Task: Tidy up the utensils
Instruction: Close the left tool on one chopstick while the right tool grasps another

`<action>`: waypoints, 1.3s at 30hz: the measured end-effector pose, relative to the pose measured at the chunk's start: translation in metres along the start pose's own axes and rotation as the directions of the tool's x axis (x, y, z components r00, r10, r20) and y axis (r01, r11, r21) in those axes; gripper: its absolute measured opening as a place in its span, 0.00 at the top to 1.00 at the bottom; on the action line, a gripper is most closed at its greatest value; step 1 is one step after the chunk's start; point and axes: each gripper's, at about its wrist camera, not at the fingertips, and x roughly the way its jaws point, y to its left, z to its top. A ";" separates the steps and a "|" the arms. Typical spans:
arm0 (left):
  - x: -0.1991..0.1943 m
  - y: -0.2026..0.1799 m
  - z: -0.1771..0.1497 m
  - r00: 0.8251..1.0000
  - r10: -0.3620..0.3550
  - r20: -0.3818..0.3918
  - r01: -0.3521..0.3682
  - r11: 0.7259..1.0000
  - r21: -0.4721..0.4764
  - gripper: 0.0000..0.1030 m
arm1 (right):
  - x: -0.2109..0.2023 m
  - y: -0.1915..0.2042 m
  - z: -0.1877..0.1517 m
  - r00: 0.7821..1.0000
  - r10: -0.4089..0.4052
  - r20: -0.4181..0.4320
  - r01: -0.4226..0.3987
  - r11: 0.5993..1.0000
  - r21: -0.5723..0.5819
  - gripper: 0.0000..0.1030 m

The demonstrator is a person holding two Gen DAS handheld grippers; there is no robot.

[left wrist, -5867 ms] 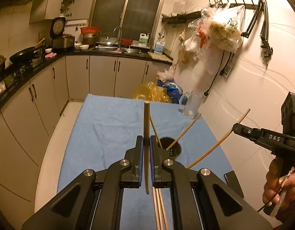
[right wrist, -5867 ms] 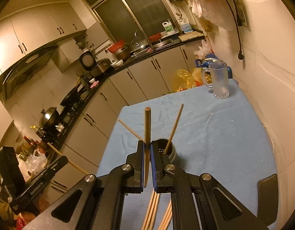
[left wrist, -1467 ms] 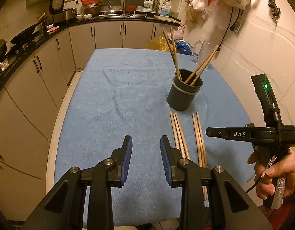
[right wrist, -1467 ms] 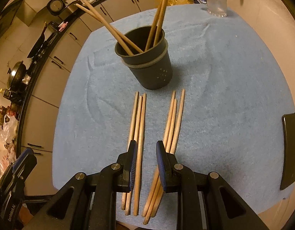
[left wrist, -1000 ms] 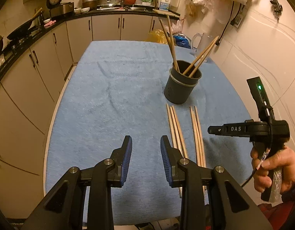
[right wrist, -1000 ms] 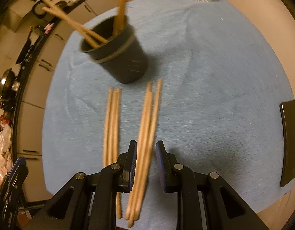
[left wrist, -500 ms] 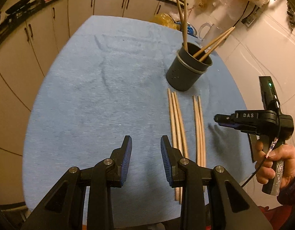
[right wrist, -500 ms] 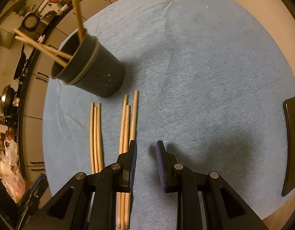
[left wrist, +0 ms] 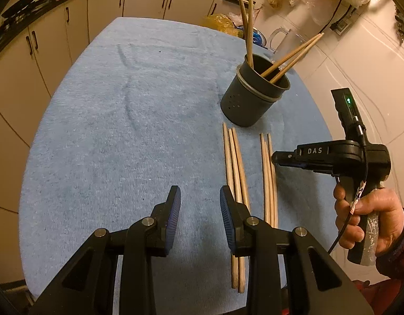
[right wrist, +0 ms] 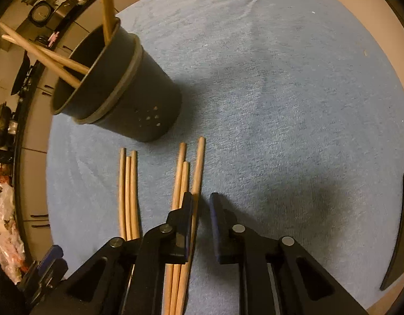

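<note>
Both the left tool (left wrist: 199, 210) and right tool (right wrist: 201, 210) are open and hold nothing above 6 chopsticks (right wrist: 181, 173), maybe touching one, near the cup (right wrist: 118, 92).

Rough blue terry cloth (right wrist: 280, 105) underlies smooth pale wooden chopsticks (right wrist: 129, 191) and a matt dark-grey perforated cup (right wrist: 139, 105).

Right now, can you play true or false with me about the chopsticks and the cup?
1. The cup holds four chopsticks. True.
2. Six chopsticks lie on the blue cloth. True.
3. The cup has tipped over. False: it stands upright.
4. The left gripper squeezes a chopstick. False: its jaws are open and empty.
5. The right gripper is shut. False: its jaws are open beside the right bunch.
</note>
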 end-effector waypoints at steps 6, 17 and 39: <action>0.008 -0.004 0.005 1.000 -0.019 -0.011 0.019 1.000 0.006 0.72 | 0.007 0.009 0.002 1.000 -0.021 -0.020 0.020 0.998 -0.052 0.86; 0.052 -0.026 0.022 0.994 -0.062 -0.086 0.066 0.997 0.041 0.72 | -0.001 0.005 -0.004 0.993 -0.115 -0.006 0.114 0.987 -0.110 0.93; 0.120 -0.054 0.059 0.979 0.035 -0.198 -0.019 0.996 0.084 0.90 | -0.013 -0.053 -0.015 0.997 -0.075 -0.019 0.073 0.994 -0.081 0.93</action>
